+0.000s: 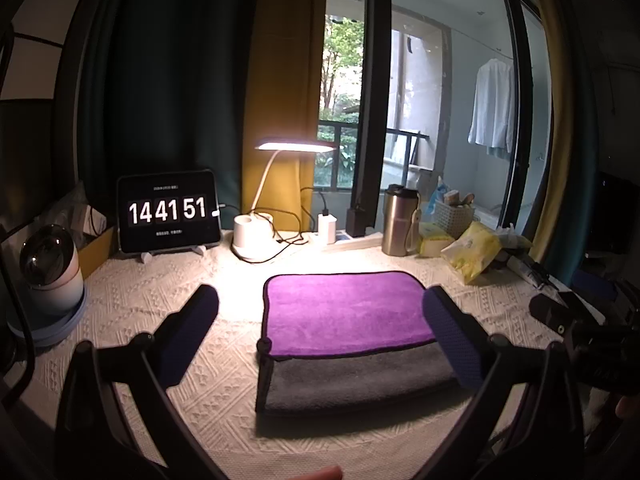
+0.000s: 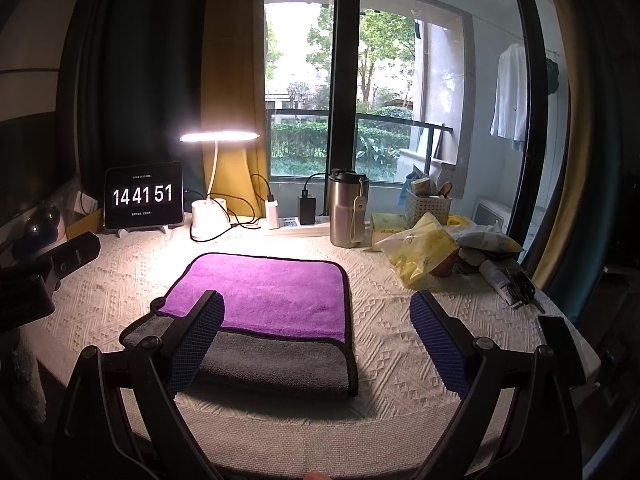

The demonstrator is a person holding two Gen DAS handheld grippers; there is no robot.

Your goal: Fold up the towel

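A towel (image 1: 344, 312), purple on one side and grey on the other, lies folded on the white textured tablecloth (image 1: 224, 360). The purple layer covers the far part and a grey band shows along the near edge. My left gripper (image 1: 320, 320) is open and empty, held above the table with the towel between its fingers in view. In the right wrist view the towel (image 2: 268, 300) lies left of centre. My right gripper (image 2: 318, 328) is open and empty, its left finger (image 2: 196, 340) over the towel's near left part. The left gripper's body (image 2: 36, 276) shows at the left edge.
At the back stand a tablet clock (image 1: 168, 210), a lit desk lamp (image 1: 256, 232), a power strip with chargers (image 2: 296, 220) and a steel tumbler (image 1: 400, 220). Yellow packets (image 1: 472, 252) and a basket (image 2: 428, 204) lie at the right. A round device (image 1: 48, 276) sits at the left.
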